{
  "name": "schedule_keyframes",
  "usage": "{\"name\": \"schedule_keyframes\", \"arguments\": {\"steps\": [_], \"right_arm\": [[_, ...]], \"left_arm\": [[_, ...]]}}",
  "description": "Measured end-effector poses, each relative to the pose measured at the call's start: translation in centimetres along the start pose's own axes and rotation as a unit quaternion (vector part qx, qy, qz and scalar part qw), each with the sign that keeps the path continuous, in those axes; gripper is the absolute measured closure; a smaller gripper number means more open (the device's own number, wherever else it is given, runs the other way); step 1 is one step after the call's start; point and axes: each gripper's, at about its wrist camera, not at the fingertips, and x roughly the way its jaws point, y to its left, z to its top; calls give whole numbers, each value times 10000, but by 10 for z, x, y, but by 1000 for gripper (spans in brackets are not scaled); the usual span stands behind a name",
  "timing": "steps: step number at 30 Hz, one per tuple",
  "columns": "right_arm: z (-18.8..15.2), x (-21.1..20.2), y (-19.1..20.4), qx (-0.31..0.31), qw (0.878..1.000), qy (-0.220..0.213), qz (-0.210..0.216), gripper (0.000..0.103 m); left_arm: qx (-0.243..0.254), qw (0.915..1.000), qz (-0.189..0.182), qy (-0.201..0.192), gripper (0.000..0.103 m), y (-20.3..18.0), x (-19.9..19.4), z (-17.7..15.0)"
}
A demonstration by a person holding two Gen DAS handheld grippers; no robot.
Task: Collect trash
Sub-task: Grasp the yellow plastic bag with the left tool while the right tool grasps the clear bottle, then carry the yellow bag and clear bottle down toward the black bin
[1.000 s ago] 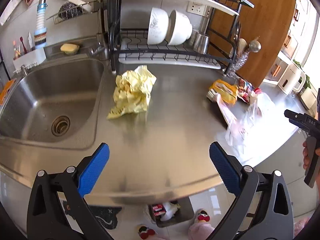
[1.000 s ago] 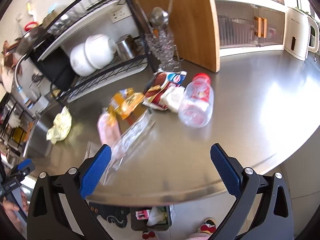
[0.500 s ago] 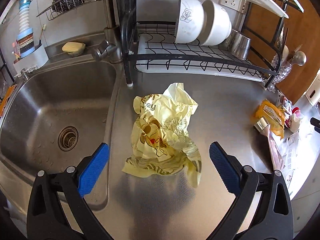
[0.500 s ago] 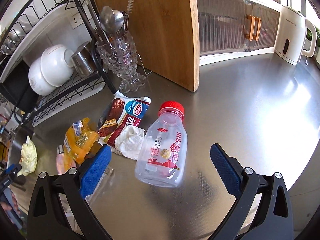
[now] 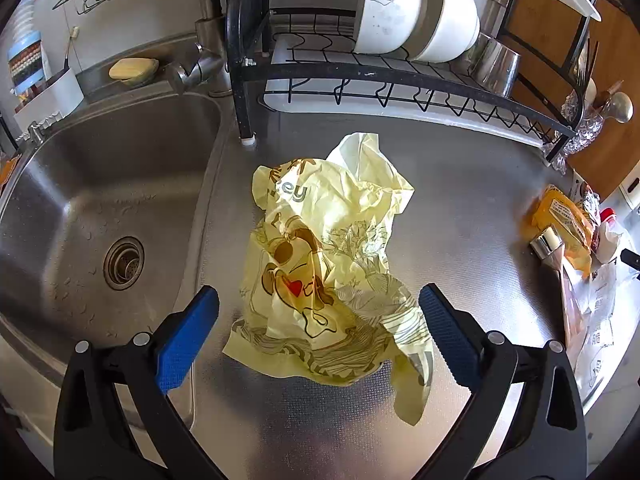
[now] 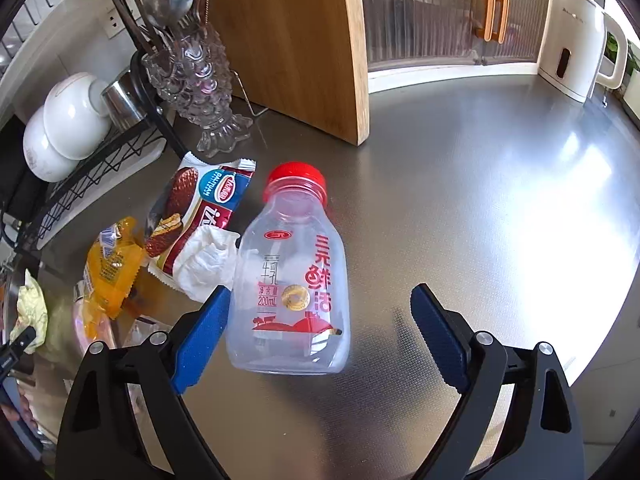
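Steel desk (image 5: 472, 184): your left view alone shows the sink (image 5: 120, 184); right view alone, the kettle (image 6: 576, 48). Yellow bag (image 5: 328, 264) lies crumpled between your wide-open left claw (image 5: 319, 334), unheld. Clear bottle (image 6: 292, 280) lies inside your right claw (image 6: 318, 332), jaws just narrowing, not gripping.

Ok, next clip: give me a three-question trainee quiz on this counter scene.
1. True or false: the left gripper is shut on the yellow bag.
2. What colour is the cap of the clear bottle?
3. The bottle lies: A) upright in the dish rack, B) on its side on the counter, C) in the sink.

Key: 1 false, both fingers stand apart beside it; 2 red; 3 B.
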Motion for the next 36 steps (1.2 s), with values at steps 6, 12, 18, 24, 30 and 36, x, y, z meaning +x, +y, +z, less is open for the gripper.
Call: {"name": "schedule_keyframes", "arguments": {"steps": [6, 12, 18, 24, 30, 36], "right_arm": [[0, 14, 0, -57, 9998, 170, 118, 33], [-2, 5, 5, -249, 9996, -137, 90, 40], [-3, -12, 6, -364, 9985, -387, 126, 44], [-7, -31, 4, -402, 9970, -632, 202, 45], [-10, -51, 3, -424, 9950, -863, 278, 45], [-19, -87, 7, -521, 9914, -1066, 558, 45]], "left_arm": [[-26, 9999, -38, 164, 34, 1, 13, -2], [-52, 10000, -31, 67, 66, 0, 6, 0], [9, 9999, -110, -88, 77, -7, -10, 2], [-25, 9993, -167, -321, 78, -10, -32, 1], [59, 9987, -185, -471, 78, -20, -53, -1], [121, 9976, -204, -649, 78, -29, -86, -9]]}}
